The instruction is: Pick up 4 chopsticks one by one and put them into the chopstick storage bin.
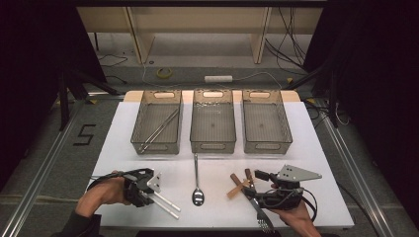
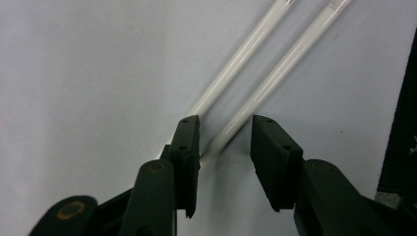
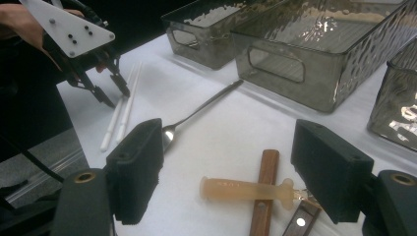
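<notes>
On the floor mat (image 1: pixel 59 143), a "5" (image 1: pixel 85 135) reads clearly.

I'm seeing the chopsticks (image 1: pixel 165 203) lying left of the spoon (image 1: pixel 197 185), the fork (image 1: pixel 260 213) right, three bins (image 1: pixel 213 127) sitting behind.

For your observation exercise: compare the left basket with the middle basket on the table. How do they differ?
The left basket holds long thin metal sticks lying slantwise; the middle basket looks empty. The left basket stands at the row's end; the middle basket stands between two others, with a spoon lying in front. Both are see-through, grey, same shape, with handle slots.
</notes>
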A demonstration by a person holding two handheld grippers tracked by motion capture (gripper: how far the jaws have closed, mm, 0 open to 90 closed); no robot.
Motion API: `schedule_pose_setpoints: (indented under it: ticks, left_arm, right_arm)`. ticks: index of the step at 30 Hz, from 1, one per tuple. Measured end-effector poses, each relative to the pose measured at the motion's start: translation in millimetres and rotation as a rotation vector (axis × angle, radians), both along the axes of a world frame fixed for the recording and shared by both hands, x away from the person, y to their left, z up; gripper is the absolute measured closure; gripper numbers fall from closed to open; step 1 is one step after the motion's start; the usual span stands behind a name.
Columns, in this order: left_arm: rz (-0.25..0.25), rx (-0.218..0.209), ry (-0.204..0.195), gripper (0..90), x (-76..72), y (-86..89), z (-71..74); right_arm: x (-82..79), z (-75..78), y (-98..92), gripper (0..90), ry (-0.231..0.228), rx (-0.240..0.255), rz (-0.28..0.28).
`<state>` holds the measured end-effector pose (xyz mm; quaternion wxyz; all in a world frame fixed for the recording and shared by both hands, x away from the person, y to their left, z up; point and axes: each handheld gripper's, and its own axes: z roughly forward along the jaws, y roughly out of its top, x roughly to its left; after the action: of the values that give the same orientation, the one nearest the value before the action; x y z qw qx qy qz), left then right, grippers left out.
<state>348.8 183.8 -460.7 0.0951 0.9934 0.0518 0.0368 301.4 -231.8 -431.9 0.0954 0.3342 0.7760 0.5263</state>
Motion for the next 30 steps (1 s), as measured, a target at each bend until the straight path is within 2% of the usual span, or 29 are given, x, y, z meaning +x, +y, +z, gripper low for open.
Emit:
schedule_pose_setpoints:
  ticks: [8,19,30]
  left_arm:
    - [-0.022,0.009,0.014,71.3,-2.5,-1.3,-0.8]
    - [-0.081,0.008,0.003,75.6,-4.7,-1.0,-0.9]
    - [-0.112,0.009,-0.006,79.2,-6.7,-1.4,-1.0]
  right_arm:
    - [-0.5,0.5,0.2,29.2,-0.001,0.001,0.001]
    - [-0.4,0.5,0.2,29.2,0.001,-0.002,0.003]
    - [-0.3,0.5,0.4,29.2,0.003,-0.004,0.004]
